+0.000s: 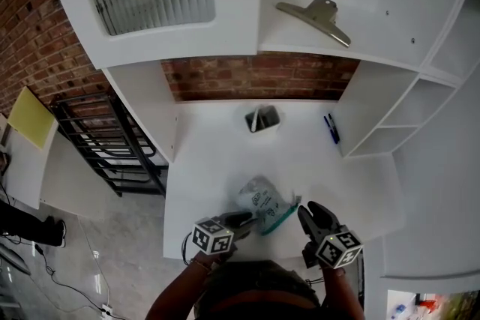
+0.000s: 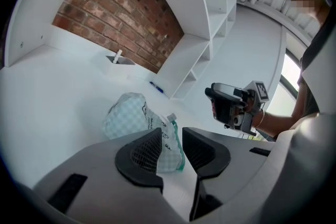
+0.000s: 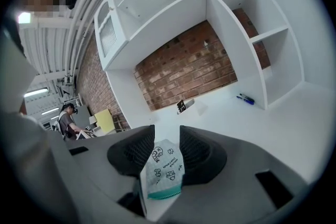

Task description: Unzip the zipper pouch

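Right gripper (image 3: 167,138) clamped on zipper pouch (image 3: 164,168), left gripper (image 2: 172,136) jaws apart around its other end, desk holder (image 1: 274,115) containing white item (image 1: 256,120)

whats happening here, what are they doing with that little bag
A person works a checked zipper pouch on the table with two handheld grippers. The right gripper pinches the pouch's teal-edged end; the left gripper has its fingers slightly apart around the other end. How far it is unzipped is unclear.
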A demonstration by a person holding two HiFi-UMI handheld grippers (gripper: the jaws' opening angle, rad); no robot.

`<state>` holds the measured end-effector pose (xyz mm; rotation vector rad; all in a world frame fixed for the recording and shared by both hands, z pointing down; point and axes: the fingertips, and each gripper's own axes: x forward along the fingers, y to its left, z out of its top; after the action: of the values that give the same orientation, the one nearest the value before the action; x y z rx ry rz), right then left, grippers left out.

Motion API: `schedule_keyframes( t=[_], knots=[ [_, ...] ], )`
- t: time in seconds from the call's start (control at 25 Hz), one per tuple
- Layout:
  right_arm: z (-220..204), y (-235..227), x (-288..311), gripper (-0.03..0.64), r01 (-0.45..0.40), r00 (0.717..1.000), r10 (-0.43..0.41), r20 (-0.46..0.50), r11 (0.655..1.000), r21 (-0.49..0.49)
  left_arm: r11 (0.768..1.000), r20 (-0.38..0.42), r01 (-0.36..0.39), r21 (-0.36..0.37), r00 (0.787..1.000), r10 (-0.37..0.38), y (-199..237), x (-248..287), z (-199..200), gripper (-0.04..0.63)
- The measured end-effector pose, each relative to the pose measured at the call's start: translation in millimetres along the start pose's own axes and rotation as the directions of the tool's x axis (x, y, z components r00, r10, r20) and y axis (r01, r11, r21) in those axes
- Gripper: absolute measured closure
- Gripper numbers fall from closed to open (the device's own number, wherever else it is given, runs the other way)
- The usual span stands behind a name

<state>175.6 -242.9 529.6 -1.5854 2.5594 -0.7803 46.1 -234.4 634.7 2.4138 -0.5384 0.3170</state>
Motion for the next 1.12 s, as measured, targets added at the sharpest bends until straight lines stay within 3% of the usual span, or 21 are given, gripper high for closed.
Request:
schedule_keyframes(
  t=[0.16, 0.28, 0.52, 0.72, 1.12],
  knots=[
    [2, 12, 2, 0.488, -0.023, 1.0, 0.023, 0.0, 0.999, -0.039, 1.0, 0.064, -0.027, -0.003, 0.998, 0.027, 2, -28, 11, 0.482],
    [-2, 20, 4, 0.513, -0.036, 0.999, 0.035, -0.009, 0.997, -0.067, 0.994, 0.122, -0.09, 0.062, 0.989, 0.082, 5, -54, 23, 0.507],
    [-11, 27, 10, 0.564, -0.031, 0.999, 0.029, -0.023, 0.994, -0.102, 0.957, 0.206, -0.215, 0.197, 0.963, 0.174, 10, -98, 41, 0.574],
    [-16, 25, 10, 0.616, -0.021, 0.999, 0.018, -0.034, 0.995, -0.102, 0.939, 0.218, -0.273, 0.211, 0.949, 0.227, 20, -114, 36, 0.591],
    [-18, 19, 11, 0.617, -0.011, 0.999, 0.005, -0.047, 0.992, -0.128, 0.929, 0.219, -0.309, 0.203, 0.939, 0.264, 26, -113, 30, 0.592]
  ],
)
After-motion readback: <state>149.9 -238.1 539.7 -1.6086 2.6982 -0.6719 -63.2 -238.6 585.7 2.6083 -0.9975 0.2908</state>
